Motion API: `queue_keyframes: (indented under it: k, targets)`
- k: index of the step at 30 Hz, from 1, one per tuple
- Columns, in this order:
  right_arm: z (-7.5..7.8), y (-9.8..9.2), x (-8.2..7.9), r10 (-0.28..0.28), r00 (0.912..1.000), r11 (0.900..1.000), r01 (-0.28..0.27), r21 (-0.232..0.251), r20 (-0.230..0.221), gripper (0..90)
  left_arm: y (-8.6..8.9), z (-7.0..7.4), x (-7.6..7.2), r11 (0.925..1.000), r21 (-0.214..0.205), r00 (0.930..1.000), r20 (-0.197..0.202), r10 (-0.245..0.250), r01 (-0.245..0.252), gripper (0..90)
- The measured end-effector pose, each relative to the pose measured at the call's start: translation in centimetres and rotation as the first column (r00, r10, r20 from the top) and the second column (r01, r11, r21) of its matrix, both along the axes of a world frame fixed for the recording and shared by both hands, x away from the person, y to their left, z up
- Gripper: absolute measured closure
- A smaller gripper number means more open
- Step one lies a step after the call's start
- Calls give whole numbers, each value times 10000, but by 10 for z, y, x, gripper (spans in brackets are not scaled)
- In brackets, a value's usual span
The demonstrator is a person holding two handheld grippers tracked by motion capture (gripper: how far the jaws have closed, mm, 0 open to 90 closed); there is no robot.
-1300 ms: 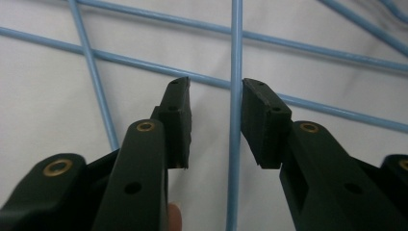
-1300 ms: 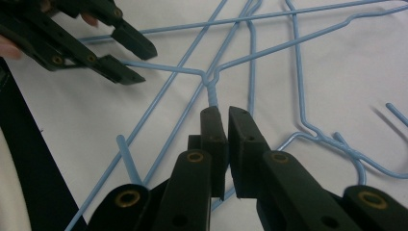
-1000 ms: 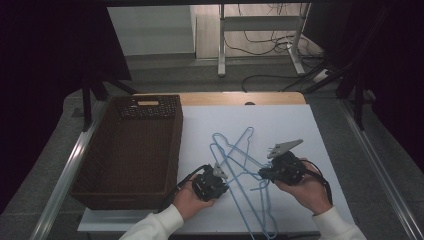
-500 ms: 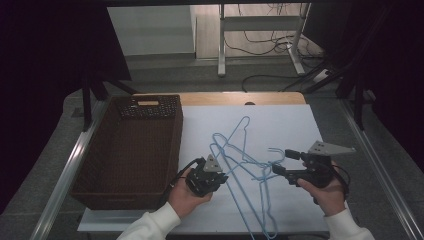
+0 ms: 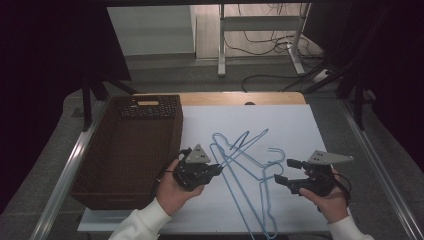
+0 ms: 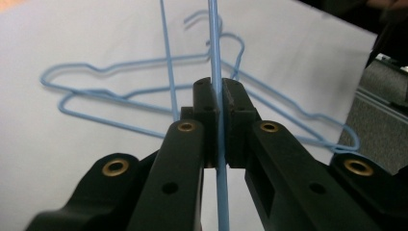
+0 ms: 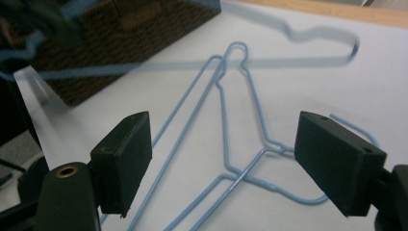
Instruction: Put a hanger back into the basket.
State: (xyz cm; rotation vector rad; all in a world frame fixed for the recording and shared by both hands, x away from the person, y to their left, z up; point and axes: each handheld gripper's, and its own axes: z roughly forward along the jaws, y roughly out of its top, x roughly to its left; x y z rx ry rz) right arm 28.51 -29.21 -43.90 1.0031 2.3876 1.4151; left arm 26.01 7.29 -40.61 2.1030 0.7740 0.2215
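Left tongs [image 5: 216,169] clenched on a blue hanger [image 6: 217,86] wire beside basket [image 5: 127,150]; right tongs [image 5: 283,171] released, other hangers [image 7: 240,120] just ahead.

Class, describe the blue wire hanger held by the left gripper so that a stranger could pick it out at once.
On the white table sheet, right of the dark brown woven basket, lie tangled light-blue wire hangers. The one meant has its thin wire clamped between the shut jaws of the left gripper; the others lie ungripped.
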Motion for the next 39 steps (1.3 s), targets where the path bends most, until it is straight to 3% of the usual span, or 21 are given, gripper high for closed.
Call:
queue_keyframes:
  k: [6, 11, 15, 24, 27, 31, 36, 37, 39]
  targets:
    - [-9, 9, 0, 165, 9999, 9978, -167, -639, -46, 203, 26, 27, -3, 9990, -389, 9992, 330, 237, -224, 868]
    - [-12, 14, 0, 271, 9996, 9956, -278, -898, -92, 203, 53, 37, -2, 9955, -703, 9971, 375, 661, -633, 868]
    - [-14, 15, 1, 320, 9994, 9941, -331, -1028, -120, 202, 77, 41, -2, 9893, -905, 9916, 498, 1191, -1142, 868]
    - [-16, 16, 1, 261, 9995, 9929, -280, -1154, -183, 201, 140, 37, 10, 9645, -1270, 9710, 302, 2370, -2314, 868]
    - [-17, 17, 2, 253, 9996, 9919, -271, -1239, -161, 201, 162, 33, 16, 9524, -1328, 9602, 142, 2788, -2746, 868]
    - [-17, 17, 2, 266, 9995, 9913, -285, -1282, -167, 201, 186, 27, 20, 9291, -1611, 9416, -26, 3369, -3328, 868]
    - [-19, 18, 3, 264, 9995, 9903, -288, -1361, -195, 200, 205, 18, 24, 9118, -1566, 9240, -150, 3821, -3796, 868]
    - [-19, 18, 2, 264, 9994, 9900, -290, -1380, -206, 200, 208, 17, 25, 9091, -1559, 9212, -163, 3887, -3863, 868]
    - [-19, 18, 2, 284, 9994, 9895, -310, -1413, -205, 199, 213, 14, 25, 9109, -1627, 9242, -180, 3816, -3792, 867]
